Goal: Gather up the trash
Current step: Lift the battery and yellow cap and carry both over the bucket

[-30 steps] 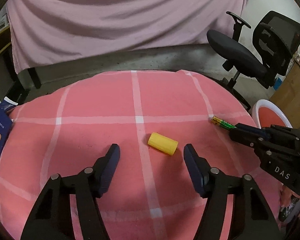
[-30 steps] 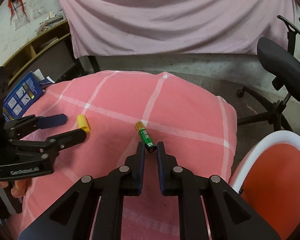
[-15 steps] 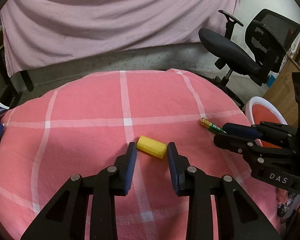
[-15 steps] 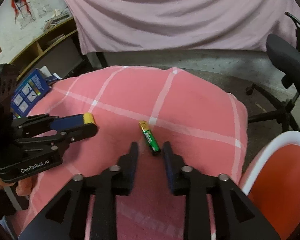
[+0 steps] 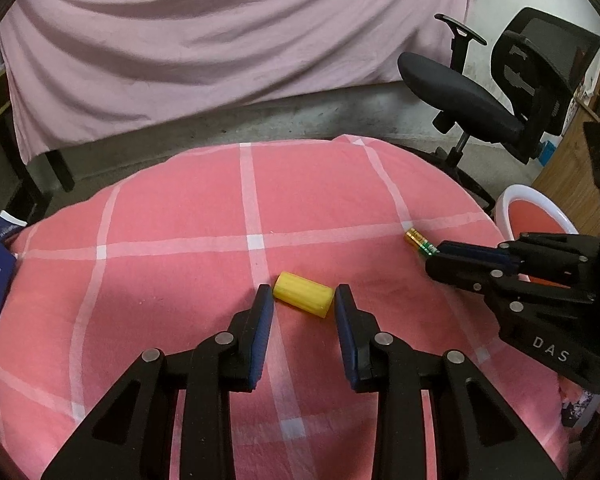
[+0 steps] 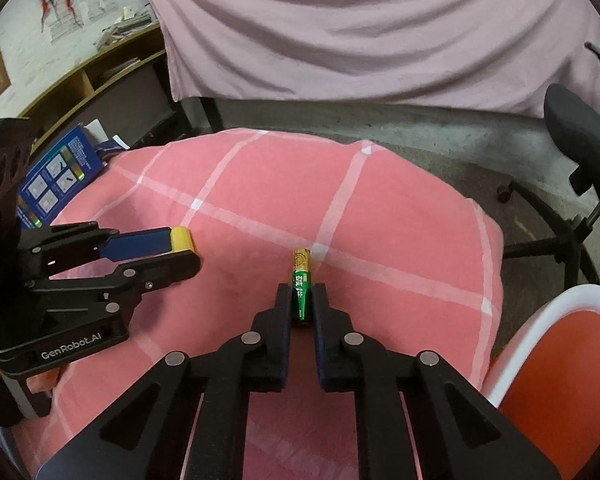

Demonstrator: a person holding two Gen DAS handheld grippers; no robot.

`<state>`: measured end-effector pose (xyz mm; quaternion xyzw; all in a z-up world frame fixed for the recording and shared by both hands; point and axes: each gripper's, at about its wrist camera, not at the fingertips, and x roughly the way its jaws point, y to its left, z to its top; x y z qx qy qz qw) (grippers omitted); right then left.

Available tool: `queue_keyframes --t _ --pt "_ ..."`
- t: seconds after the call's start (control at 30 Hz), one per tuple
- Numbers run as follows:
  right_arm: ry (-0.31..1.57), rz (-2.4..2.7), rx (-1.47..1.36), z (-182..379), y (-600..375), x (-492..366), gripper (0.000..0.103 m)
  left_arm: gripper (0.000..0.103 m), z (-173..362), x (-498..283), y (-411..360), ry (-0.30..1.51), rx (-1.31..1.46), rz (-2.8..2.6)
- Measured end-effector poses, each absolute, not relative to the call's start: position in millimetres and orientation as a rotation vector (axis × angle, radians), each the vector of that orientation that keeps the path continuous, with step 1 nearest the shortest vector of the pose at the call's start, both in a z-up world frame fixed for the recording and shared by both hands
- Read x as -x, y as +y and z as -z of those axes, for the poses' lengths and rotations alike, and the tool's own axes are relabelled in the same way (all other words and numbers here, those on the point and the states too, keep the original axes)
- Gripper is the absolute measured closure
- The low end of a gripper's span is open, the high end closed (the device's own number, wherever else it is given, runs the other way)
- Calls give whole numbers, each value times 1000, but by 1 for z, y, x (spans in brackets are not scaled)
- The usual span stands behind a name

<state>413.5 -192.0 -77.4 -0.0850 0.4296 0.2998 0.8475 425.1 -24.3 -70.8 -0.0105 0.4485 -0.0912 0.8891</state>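
Black fingers of the right gripper (image 6: 301, 300) are clamped snug on a green battery (image 6: 301, 286). Over on the left gripper (image 5: 303, 300), they're partly closed, pinching the ends of a yellow cylinder (image 5: 303, 299). Both bits sit on the pink checked surface (image 5: 180, 208), white-rimmed bin (image 6: 556, 360) just beside it.

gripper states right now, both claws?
Left claw: closed on the yellow cylinder.
Right claw: closed on the green battery.
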Motion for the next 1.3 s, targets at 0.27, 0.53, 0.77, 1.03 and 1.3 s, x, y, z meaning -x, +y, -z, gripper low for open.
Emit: queue_keyframes --t 0.27,0.53,0.77,1.03,1.3 --pt "824 -615 152 66 -203 -398 95 76 70 -415 -26 924 52 165" --pt "633 -594 57 41 -226 -370 95 76 43 -388 -27 767 92 166" --pt "349 -571 -54 11 -261 -327 95 76 2 -349 -51 514 121 202" --pt "130 -469 -111 -18 -303 -297 95 76 -40 -315 -91 288 57 246" --pt "23 -341 -114 -32 -344 -277 95 76 -55 -300 -147 159 -36 335"
